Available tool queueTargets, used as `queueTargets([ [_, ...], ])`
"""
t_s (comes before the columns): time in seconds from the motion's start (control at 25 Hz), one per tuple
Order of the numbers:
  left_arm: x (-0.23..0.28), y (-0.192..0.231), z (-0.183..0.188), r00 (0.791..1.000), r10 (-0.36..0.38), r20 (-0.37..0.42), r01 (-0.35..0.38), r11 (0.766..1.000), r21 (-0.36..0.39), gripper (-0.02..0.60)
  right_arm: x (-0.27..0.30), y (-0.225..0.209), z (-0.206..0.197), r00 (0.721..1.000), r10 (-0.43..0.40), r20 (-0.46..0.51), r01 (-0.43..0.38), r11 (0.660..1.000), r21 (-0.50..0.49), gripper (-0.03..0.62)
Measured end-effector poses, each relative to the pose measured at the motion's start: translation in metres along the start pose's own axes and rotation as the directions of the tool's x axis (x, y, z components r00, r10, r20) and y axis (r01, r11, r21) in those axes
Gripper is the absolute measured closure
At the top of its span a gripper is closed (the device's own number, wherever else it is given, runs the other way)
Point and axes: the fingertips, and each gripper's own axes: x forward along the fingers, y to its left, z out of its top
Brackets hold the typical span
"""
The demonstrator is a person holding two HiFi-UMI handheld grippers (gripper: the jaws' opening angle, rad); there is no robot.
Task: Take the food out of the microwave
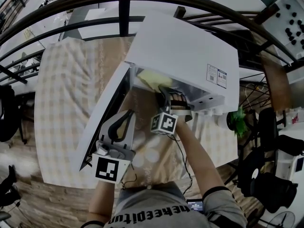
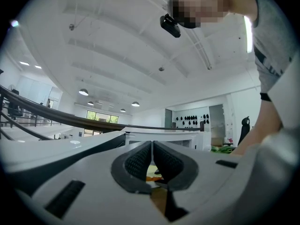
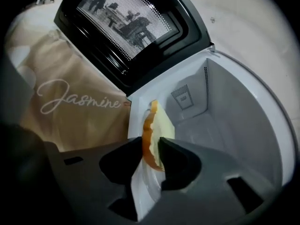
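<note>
While the left gripper (image 1: 124, 121) hangs lower left, jaws together on nothing, the right gripper (image 3: 150, 144) pinches the rim of the plate of food (image 3: 162, 124) at frame centre, inside the open microwave (image 1: 190, 56); drawing it out remains undone.

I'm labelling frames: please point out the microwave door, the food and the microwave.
microwave door (image 3: 124, 18): right gripper view, on its mesh window.
food (image 3: 163, 123): right gripper view, on its pale yellow face.
microwave (image 1: 185, 51): head view, on its white top.
</note>
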Motion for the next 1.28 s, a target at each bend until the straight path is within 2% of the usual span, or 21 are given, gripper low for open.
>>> queueTargets([
  [0.28, -0.004, -0.002, 0.003, 1.0, 0.018, 0.004, -0.018, 1.0, 0.0, 0.566, -0.014, -0.005, 0.002, 1.0, -0.014, 0.026, 0.014, 1.0, 0.017, 0.501],
  [0.72, -0.015, -0.015, 0.018, 0.998, 0.054, 0.042, -0.055, 0.998, 0.015, 0.566, -0.062, -0.021, 0.012, 0.994, -0.013, 0.109, -0.009, 0.98, 0.199, 0.511],
  [0.92, -0.019, -0.021, 0.038, 0.991, 0.079, 0.107, -0.084, 0.995, 0.044, 0.566, -0.083, -0.032, 0.014, 0.99, -0.002, 0.144, -0.043, 0.95, 0.308, 0.513],
  [1.28, -0.031, -0.031, 0.054, 0.985, 0.113, 0.133, -0.122, 0.991, 0.063, 0.566, -0.127, -0.043, 0.02, 0.972, 0.04, 0.231, -0.146, 0.872, 0.466, 0.511],
])
